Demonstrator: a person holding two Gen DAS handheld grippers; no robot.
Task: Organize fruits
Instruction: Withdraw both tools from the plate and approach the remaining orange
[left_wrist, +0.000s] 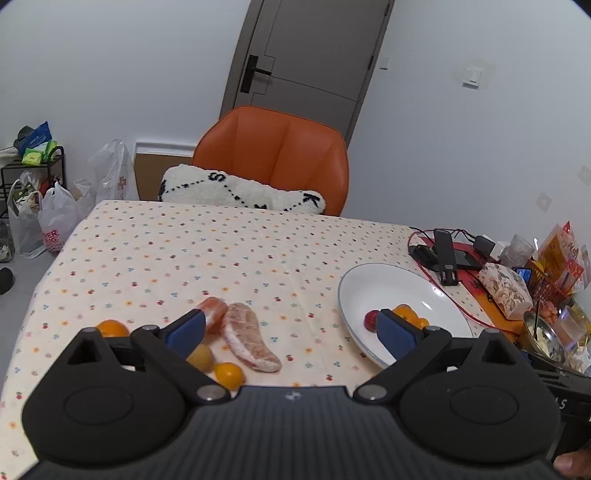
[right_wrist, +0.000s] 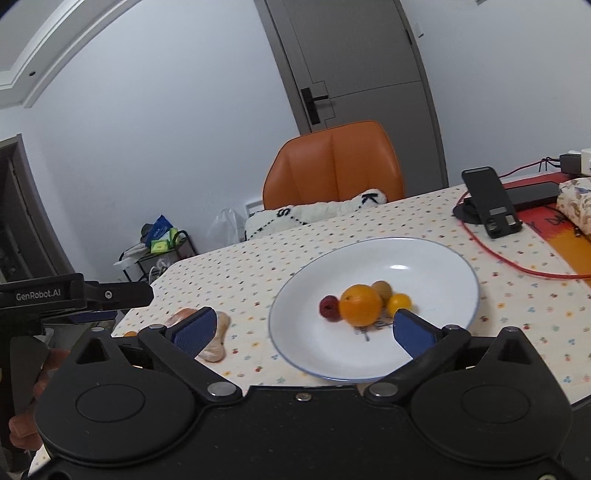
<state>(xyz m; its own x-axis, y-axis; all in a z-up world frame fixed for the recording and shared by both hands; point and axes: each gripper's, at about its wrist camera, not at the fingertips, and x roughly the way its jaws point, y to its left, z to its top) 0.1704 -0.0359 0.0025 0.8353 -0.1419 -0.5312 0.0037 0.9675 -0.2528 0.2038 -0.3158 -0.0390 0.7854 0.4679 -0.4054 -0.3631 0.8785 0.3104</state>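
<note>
Both claws are spread wide and hold nothing. From the left claw (left_wrist: 291, 328), the loose fruit lies closest, at about 10 o'clock on the counter (left_wrist: 236, 251): a small yellow tomato (left_wrist: 229, 374) and a paler round fruit (left_wrist: 201, 356) sit just beside its left finger, and an orange (left_wrist: 110, 328) shows past that finger's outer side. A little farther on lie two peeled pomelo wedges (left_wrist: 249, 341), touching each other; the larger one's long axis runs from 11 o'clock down toward 5 o'clock, nearly along the claw's line of reach. The right claw (right_wrist: 303, 334) hangs over the near rim of the plate (right_wrist: 436, 258), where an orange (right_wrist: 360, 304), a red fruit (right_wrist: 328, 307), a yellow tomato (right_wrist: 399, 302) and a brownish fruit (right_wrist: 382, 290) cluster at 12 o'clock, all touching or nearly so. The left claw is plainly nearer the fruit not yet plated, so the next pick looks to be its job, with the plate off at its 2 o'clock. Beyond stands an orange chair (left_wrist: 273, 155).
</note>
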